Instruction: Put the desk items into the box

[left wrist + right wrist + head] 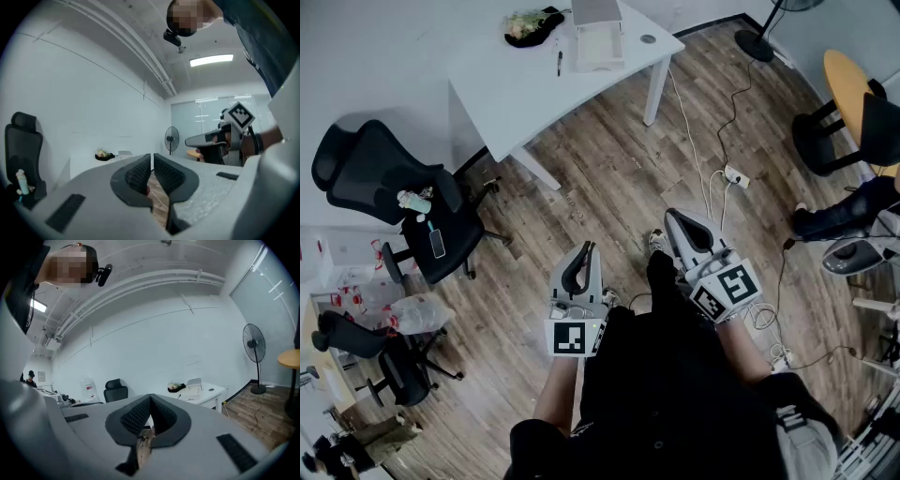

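A white desk (534, 94) stands far ahead of me across the wooden floor. On it are an open white box (598, 45), a black item with flowers (532, 25), a pen (560, 63) and a small round thing (648, 38). Both grippers hang over the floor, well short of the desk. My left gripper (589, 247) (152, 156) holds nothing, its jaws drawn together to a thin slit. My right gripper (668, 214) (150, 396) is shut and empty. The right gripper view shows the desk (208, 392) and the box (193, 385) in the distance.
A black office chair (412, 202) at the left carries a bottle and a phone. A power strip (733, 175) with cables lies on the floor at the right. A fan (254, 350), an orange round table (853, 89) and another person's foot (825, 220) are at the right.
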`<state>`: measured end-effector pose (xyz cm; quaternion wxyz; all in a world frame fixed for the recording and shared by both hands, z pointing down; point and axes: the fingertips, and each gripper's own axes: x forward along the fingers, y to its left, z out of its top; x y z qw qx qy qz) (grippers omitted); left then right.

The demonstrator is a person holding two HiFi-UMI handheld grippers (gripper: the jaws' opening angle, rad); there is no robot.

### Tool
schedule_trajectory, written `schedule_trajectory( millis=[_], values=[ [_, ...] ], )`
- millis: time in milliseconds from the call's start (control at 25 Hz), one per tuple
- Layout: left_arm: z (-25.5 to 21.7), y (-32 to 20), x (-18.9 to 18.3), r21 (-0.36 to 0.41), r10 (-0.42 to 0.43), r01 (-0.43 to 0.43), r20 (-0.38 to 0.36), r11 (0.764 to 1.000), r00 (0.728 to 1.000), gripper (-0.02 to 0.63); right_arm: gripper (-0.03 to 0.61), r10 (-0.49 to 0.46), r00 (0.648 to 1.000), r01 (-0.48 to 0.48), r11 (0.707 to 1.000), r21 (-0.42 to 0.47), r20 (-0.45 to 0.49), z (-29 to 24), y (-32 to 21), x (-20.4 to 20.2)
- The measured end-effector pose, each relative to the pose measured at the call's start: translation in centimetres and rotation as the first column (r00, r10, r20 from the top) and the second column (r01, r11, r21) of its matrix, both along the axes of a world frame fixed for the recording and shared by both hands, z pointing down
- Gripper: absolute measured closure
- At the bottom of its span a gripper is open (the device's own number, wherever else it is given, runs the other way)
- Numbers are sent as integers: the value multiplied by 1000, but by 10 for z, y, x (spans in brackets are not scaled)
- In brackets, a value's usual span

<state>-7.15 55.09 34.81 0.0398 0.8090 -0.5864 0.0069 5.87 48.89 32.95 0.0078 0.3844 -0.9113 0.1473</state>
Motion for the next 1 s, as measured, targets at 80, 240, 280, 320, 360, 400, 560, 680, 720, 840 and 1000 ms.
schedule_trajectory(
  millis=[80,240,280,320,360,400,560,680,720,840,1000],
  values=[
    [-13,21,-1,9,-37,38,-77,999,996,586,580,-22,1000,22,1000,2,15,-5,19,-2],
    [-41,50,9,47,-85,91,-115,995,990,589,580,-94,995,93,995,22,42,-18,48,-5],
    [-47,54,20,63,-93,100,-109,993,990,598,580,-112,993,111,993,32,45,-22,52,1],
    [-52,57,32,79,-107,116,-109,990,988,602,580,-127,991,125,991,44,45,-26,55,11],
    [-56,57,46,94,-123,134,-115,987,986,605,580,-136,990,134,989,55,45,-29,56,24],
    [-57,56,60,104,-138,151,-125,983,983,606,580,-139,989,137,989,61,44,-30,56,39],
    [-58,47,103,92,-169,192,-213,977,962,606,580,-145,988,144,989,37,49,-21,61,93],
    [-59,48,132,78,-204,230,-250,970,946,606,580,-162,985,161,987,18,56,-17,65,127],
    [-60,47,140,76,-218,241,-234,967,948,606,580,-168,984,167,986,19,59,-17,65,133],
    [-58,50,157,66,-243,256,-165,964,956,606,580,-187,980,185,982,36,64,-20,65,144],
    [-51,57,166,59,-273,280,-100,958,957,606,580,-196,979,192,980,54,62,-21,70,148]
  ],
)
